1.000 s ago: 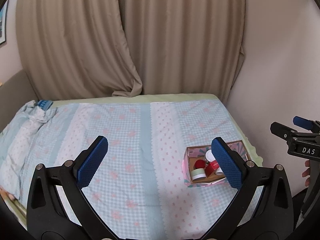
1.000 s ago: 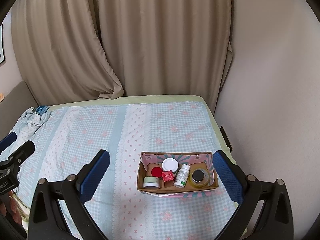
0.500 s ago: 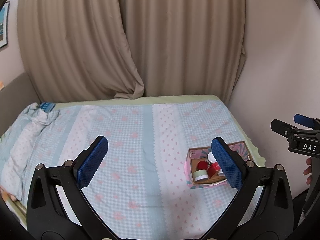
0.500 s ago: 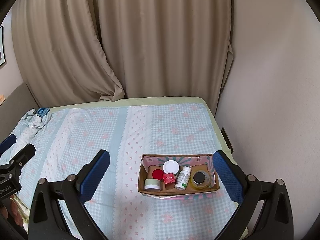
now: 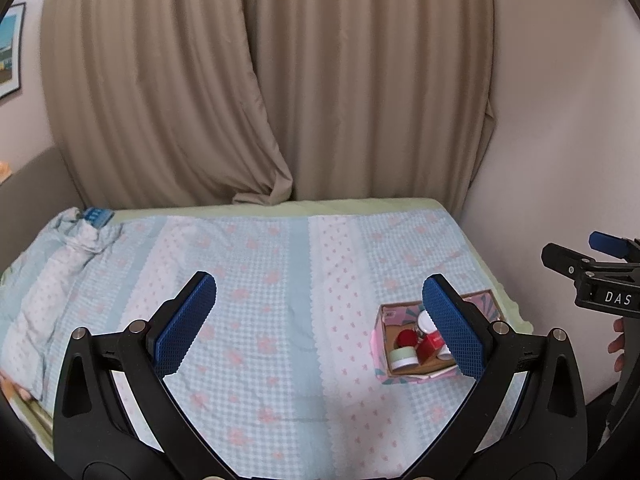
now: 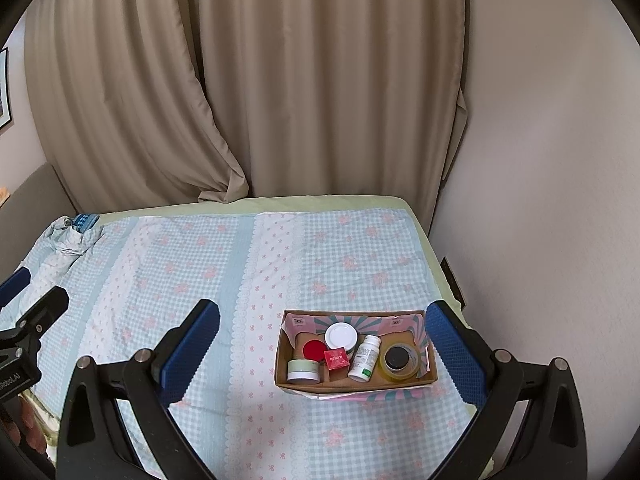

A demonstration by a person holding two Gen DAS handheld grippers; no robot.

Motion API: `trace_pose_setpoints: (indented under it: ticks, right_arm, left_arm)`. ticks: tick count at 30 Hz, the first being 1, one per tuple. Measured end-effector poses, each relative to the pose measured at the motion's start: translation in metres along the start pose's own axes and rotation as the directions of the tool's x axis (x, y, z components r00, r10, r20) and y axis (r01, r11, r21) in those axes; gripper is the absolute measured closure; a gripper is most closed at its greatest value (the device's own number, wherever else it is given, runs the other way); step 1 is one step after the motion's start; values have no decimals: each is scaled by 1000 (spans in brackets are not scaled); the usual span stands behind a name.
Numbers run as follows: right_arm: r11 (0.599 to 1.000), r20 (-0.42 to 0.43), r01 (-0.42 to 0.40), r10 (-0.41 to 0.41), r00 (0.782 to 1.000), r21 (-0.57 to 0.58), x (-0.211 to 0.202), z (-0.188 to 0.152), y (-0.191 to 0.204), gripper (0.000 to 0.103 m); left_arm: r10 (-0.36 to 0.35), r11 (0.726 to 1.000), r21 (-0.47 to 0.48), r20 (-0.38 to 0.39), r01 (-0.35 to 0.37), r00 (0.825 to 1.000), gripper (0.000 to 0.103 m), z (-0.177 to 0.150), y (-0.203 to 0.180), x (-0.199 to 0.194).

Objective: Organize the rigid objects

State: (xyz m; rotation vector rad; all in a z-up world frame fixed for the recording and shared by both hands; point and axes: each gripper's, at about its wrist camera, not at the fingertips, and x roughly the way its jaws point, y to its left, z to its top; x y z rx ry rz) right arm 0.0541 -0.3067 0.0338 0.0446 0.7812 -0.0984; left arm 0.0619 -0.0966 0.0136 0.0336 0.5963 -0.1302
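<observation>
Both views pulled back slightly; cardboard box holds upright jars, bottle.

box of jars on bed's right edge, near wall.

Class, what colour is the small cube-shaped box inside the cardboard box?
Red small box; the right wrist view shows it best.

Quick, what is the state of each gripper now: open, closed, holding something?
Left gripper: open, holding nothing.
Right gripper: open, holding nothing, above the bed near the box.
</observation>
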Motion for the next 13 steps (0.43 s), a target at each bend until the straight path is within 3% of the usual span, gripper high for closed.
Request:
trace_pose_setpoints:
  ticks: [13]
  right_arm:
    - [1000,10,-8,8,1000,-12,2,6,-3,0]
  left_arm:
    - [43,999,-16,81,-42,996,0,0,1,-14]
